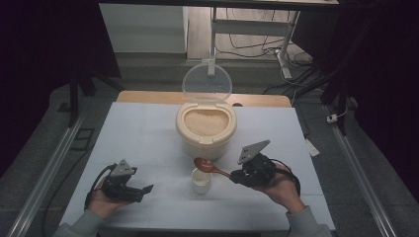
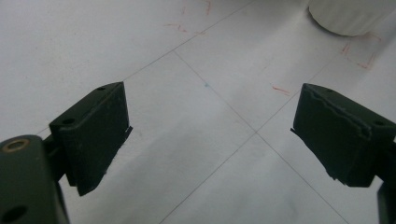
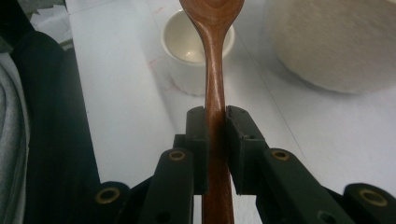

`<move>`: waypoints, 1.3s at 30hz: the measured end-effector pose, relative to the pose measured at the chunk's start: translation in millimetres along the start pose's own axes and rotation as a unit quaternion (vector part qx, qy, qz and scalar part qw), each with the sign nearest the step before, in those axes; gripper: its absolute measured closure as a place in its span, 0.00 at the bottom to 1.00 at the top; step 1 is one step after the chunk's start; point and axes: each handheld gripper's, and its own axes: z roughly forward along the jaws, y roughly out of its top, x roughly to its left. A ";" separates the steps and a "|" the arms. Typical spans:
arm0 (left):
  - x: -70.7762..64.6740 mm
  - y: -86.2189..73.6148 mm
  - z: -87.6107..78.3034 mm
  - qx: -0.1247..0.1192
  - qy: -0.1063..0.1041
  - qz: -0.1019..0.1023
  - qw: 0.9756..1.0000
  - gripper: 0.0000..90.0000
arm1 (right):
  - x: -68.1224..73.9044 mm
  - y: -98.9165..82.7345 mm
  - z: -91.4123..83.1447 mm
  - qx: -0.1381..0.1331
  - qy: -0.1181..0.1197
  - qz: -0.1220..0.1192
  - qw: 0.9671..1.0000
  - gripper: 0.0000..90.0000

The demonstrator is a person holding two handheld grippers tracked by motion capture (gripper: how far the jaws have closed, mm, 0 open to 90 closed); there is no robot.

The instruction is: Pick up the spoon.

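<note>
A cream rice container (image 1: 206,129) stands at the middle of the white table (image 1: 138,133), its clear lid (image 1: 207,82) tipped up and rice (image 1: 205,121) showing inside. In front of it sits a small white cup (image 1: 201,180) (image 3: 190,46). My right gripper (image 1: 236,175) (image 3: 215,122) is shut on the handle of a brown wooden spoon (image 1: 208,166) (image 3: 213,70), whose bowl hovers above the cup's far rim. My left gripper (image 1: 146,190) (image 2: 210,135) rests open at the near left, nothing between its jaws. The cup's base (image 2: 350,16) shows at the top right of the left gripper view.
Faint red marks and thin grid lines (image 2: 280,88) cross the table. Beyond the far edge lie a wooden board (image 1: 148,97), a metal frame (image 1: 257,27) and floor cables (image 1: 291,59). Rails (image 1: 44,168) flank the table on both sides.
</note>
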 end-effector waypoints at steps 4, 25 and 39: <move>0.2 0.0 0.6 0.002 -0.001 0.000 1.000 0.12 | 1.3 6.0 6.8 0.004 0.007 -0.010 1.000 0.88; -5.4 23.0 -14.0 -0.024 -0.028 0.019 0.999 0.14 | 5.0 17.3 19.3 0.011 0.019 -0.034 0.999 0.88; -51.6 104.9 -19.7 -0.035 -0.114 0.122 0.985 0.18 | 9.5 20.2 25.4 0.016 0.024 -0.051 0.998 0.88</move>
